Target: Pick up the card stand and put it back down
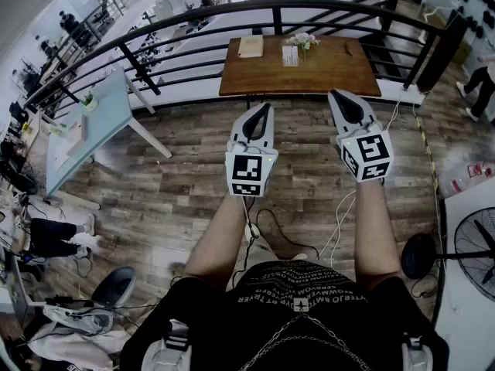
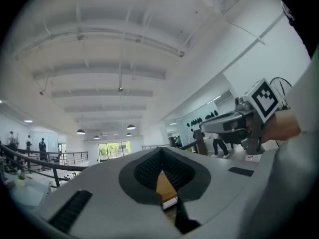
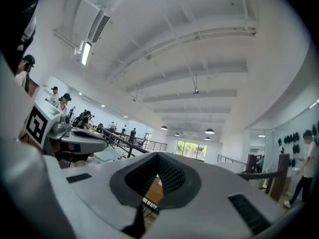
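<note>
Short of the wooden table [image 1: 332, 72] by the balcony railing [image 1: 178, 18], a person holds two grippers out level over the plank floor [image 1: 170, 184], the task not yet begun. The left gripper [image 1: 264, 107] and the right gripper [image 1: 333, 94] both have their jaws pressed together with nothing between them. Each gripper view shows only a sliver of tabletop through the gap behind the closed tips. The card stand [image 1: 290, 56] stands upright toward the table's far edge, about mid-length, just beside a small spray of flowers [image 1: 302, 40]. A pale booklet [image 1: 250, 46] lies apart toward the table's left end. The step in hand looks to be the approach. Done well, it likely means closing on the table first, spreading one gripper's jaws before arrival, and coming at the stand from the side away from the flowers. The thin, clear stand could tip or slide, so a low, square, gentle pinch seems wise.
</note>
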The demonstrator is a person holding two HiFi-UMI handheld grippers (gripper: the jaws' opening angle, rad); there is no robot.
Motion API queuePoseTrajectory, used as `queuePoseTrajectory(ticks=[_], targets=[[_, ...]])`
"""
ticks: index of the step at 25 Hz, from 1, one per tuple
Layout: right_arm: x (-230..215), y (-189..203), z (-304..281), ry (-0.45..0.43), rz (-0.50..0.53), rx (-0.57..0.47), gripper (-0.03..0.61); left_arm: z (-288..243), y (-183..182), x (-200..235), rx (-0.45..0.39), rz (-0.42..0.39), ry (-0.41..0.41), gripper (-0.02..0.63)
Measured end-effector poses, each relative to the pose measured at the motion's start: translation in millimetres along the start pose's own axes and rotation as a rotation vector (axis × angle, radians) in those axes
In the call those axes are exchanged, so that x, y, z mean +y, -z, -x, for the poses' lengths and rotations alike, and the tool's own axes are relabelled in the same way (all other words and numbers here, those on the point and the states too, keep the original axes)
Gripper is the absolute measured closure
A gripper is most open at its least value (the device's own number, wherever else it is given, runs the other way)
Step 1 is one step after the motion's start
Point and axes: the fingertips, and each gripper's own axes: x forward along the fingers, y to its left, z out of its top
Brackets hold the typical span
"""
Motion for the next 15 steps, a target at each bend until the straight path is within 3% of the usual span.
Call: queuePoseTrajectory(ticks=[12,15], targets=[[36.1,108.5,60.3,0.066,-0.244,0.134,0.563,52.8,62.0,10.3,0.061,-0.116,-0.007,0.595],[46.9,138.2,66.9,0.103,-0.252,0.182,0.563,70.8,94.2,21.0,0.107,-0.058,-0.014,0.595]])
